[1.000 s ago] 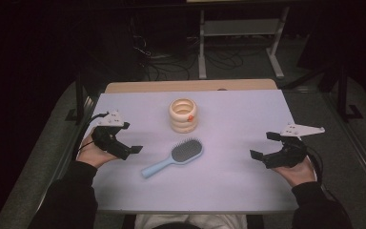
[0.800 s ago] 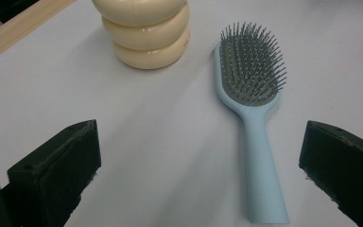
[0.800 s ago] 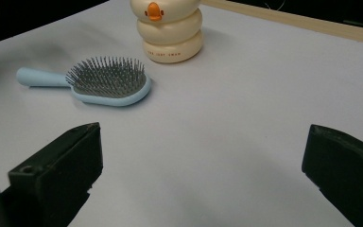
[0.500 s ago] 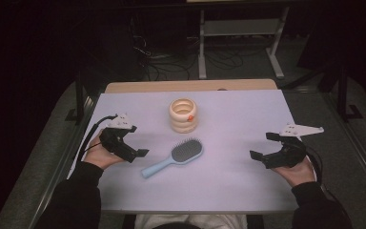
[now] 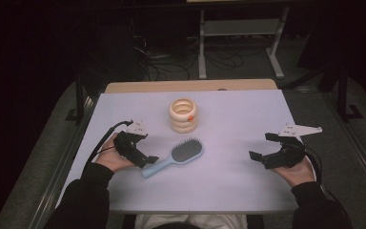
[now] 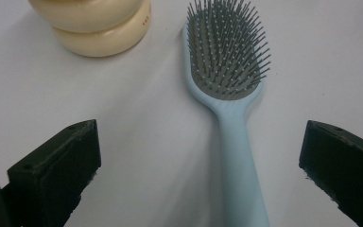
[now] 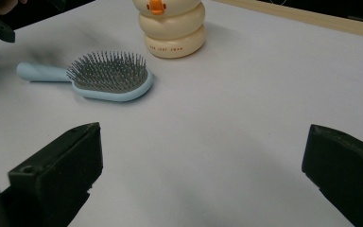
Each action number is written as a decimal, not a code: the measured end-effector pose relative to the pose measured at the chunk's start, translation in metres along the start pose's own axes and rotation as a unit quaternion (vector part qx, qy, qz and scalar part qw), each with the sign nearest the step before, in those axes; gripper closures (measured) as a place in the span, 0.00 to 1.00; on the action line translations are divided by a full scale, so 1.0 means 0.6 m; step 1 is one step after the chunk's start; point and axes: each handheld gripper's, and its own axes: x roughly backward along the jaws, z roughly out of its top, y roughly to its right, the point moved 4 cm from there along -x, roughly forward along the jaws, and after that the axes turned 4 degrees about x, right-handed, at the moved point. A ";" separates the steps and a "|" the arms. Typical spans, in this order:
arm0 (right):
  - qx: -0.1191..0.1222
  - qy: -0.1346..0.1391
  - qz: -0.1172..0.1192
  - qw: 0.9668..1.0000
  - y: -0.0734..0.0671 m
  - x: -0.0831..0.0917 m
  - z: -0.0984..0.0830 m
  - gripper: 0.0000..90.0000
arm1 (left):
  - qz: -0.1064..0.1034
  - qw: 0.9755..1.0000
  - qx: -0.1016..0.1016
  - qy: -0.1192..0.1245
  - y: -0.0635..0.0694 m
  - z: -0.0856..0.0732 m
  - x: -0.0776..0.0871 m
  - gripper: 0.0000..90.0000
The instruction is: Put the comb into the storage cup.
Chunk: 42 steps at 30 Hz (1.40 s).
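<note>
A cream ringed holder (image 5: 183,115) with an orange duck beak stands upright near the far edge of the pale bench (image 5: 248,124), while cables (image 5: 167,57) sprawl on the dark floor beyond.

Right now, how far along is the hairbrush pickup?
Done: left gripper is at the light blue plastic hairbrush, jaws open either side of its handle. In hand: nothing; the brush lies flat on the white table. Left: close and lift. Right gripper waits open, apart.
</note>
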 end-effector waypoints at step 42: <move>0.010 -0.017 0.008 1.000 -0.006 -0.006 -0.002 0.00 | -0.052 0.994 -0.018 -0.097 0.029 0.014 -0.101 0.16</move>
